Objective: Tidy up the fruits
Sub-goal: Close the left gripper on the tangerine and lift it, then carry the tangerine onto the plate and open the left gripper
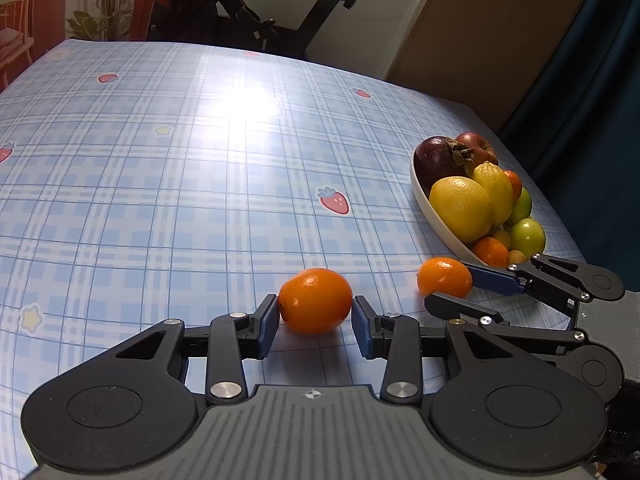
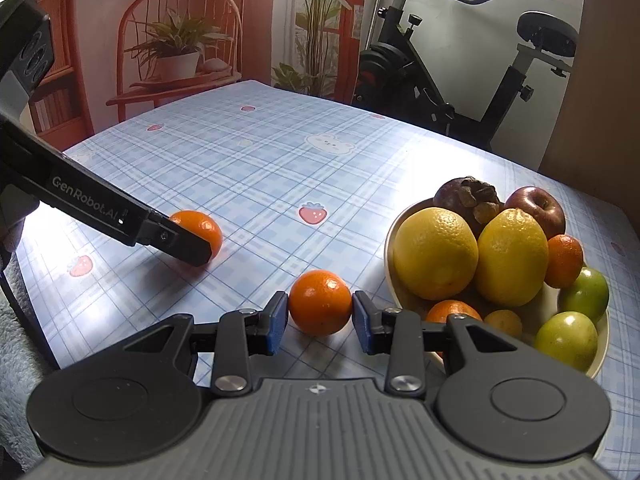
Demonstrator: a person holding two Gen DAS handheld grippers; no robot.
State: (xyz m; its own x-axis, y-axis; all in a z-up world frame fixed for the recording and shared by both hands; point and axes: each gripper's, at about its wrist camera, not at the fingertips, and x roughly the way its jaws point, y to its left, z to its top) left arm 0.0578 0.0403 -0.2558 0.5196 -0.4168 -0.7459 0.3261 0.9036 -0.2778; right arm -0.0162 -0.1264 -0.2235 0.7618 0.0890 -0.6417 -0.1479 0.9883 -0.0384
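Two small oranges lie on the blue plaid tablecloth. My left gripper (image 1: 315,314) has its blue pads on either side of one orange (image 1: 315,301), touching or nearly touching it; the orange rests on the table. My right gripper (image 2: 320,316) brackets the second orange (image 2: 320,302) the same way, close to the white bowl (image 2: 390,256). In the left wrist view the right gripper (image 1: 448,294) reaches in from the right around that orange (image 1: 444,282). The bowl (image 1: 424,200) holds lemons, apples, green fruits and more small oranges.
The tablecloth (image 1: 160,180) stretches far and left of the oranges. An exercise bike (image 2: 460,80) stands beyond the table's far edge. A dark curtain (image 1: 592,100) hangs at the right. The left gripper's body (image 2: 92,204) crosses the right wrist view's left side.
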